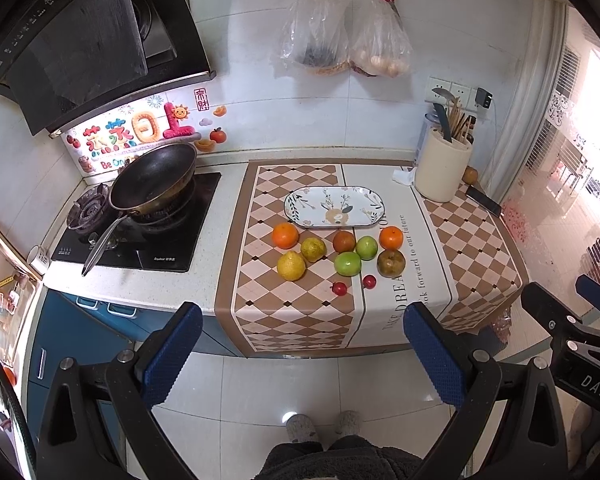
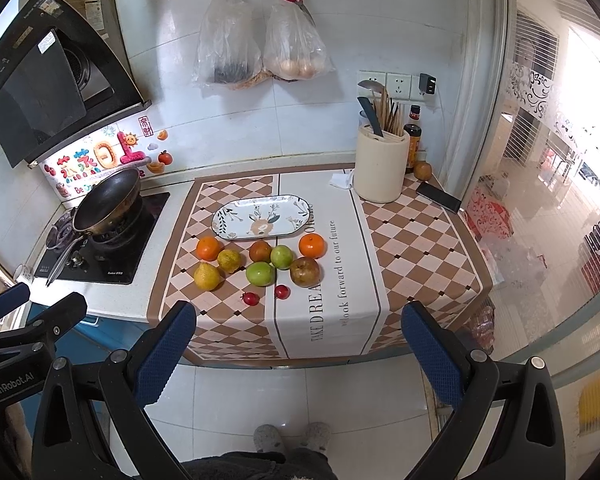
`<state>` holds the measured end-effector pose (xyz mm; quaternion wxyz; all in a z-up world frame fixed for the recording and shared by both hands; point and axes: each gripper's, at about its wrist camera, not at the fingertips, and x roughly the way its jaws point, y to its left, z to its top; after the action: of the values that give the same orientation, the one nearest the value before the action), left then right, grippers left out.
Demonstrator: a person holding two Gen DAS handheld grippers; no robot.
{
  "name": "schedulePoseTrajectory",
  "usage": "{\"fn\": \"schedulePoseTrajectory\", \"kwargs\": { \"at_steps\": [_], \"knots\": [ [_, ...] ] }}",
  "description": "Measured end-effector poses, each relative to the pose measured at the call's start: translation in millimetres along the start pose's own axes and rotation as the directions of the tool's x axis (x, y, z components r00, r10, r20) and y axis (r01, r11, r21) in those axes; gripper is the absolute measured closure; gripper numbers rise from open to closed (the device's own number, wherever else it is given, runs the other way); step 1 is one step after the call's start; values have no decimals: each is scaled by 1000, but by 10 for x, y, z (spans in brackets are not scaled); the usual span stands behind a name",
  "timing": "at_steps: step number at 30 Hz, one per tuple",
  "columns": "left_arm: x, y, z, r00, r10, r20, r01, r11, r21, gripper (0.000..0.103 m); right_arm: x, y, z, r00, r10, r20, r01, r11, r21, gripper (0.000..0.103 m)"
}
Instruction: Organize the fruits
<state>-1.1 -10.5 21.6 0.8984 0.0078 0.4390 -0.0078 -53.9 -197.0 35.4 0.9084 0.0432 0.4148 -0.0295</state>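
Note:
Several fruits lie loose on the checked mat in front of an empty oval plate [image 1: 335, 206] [image 2: 262, 217]. Among them are two oranges [image 1: 285, 235] [image 1: 391, 237], a yellow lemon [image 1: 291, 265] [image 2: 207, 276], two green apples [image 1: 347, 264] [image 2: 260, 273], a brown pear [image 1: 391, 262] [image 2: 305, 271] and two small red fruits [image 1: 339, 289] [image 2: 281, 291]. My left gripper [image 1: 302, 356] is open, held back from the counter over the floor, with nothing between its blue pads. My right gripper [image 2: 298, 354] is likewise open and empty, short of the counter's front edge.
A black wok [image 1: 153, 180] sits on the stove at the left. A cream utensil holder [image 1: 442, 166], a sauce bottle [image 2: 413, 141] and a phone [image 2: 438, 197] stand at the back right. Two plastic bags [image 2: 260, 46] and red scissors hang on the wall. A person's slippered feet [image 2: 292, 436] stand on the tiled floor below.

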Motion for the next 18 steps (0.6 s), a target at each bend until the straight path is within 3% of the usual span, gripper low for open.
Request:
{"fn": "schedulePoseTrajectory", "kwargs": {
  "at_steps": [18],
  "knots": [
    [-1,1,-22,1000,1,4,-1,1000,2,0,-7,16,48,1000,8,4,-8,1000,-2,0]
  ]
}}
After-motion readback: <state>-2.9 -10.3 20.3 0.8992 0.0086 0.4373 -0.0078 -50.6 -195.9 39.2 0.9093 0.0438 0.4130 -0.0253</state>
